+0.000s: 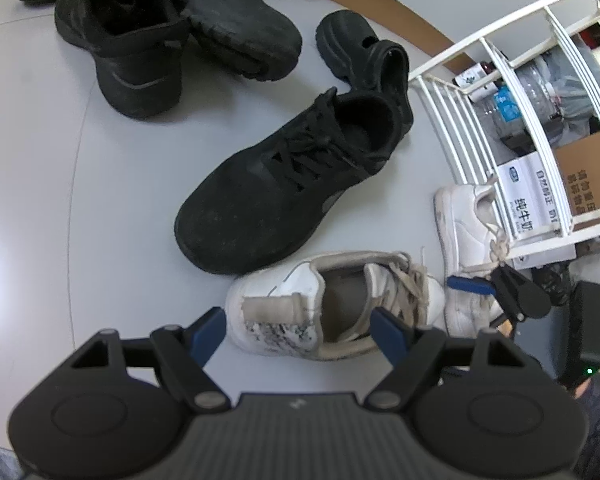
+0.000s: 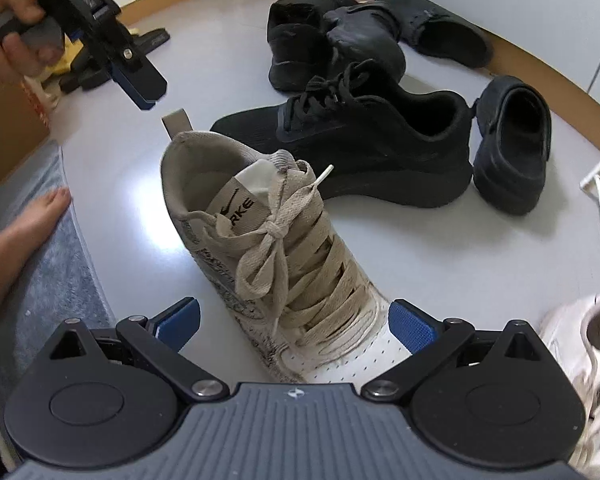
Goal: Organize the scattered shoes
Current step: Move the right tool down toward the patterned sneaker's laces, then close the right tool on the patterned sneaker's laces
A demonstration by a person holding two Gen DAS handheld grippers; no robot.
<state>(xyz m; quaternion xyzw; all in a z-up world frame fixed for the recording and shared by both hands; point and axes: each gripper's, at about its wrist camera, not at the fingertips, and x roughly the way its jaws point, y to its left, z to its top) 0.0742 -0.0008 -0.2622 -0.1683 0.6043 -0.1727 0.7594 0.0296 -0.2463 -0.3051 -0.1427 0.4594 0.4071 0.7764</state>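
Up close, the white sneaker (image 2: 284,264) stands upright on the grey table (image 2: 440,256), its beige laces tied in a bow and its side scuffed with dark marks. Both the left gripper (image 1: 300,330) and the right gripper (image 2: 296,326) are spread apart, flanking it, heel and toe respectively.

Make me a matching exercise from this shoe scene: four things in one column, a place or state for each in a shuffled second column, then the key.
Things:
1. white sneaker with beige laces
2. black lace-up sneaker
3. black clog
4. white wire rack

Places or states:
A. holds bottles and cartons
B. between the open fingers of the right gripper
C. beside the lace-up's heel
D. just beyond the white sneaker, laces tied

Pairs: 1-B, 2-D, 3-C, 4-A
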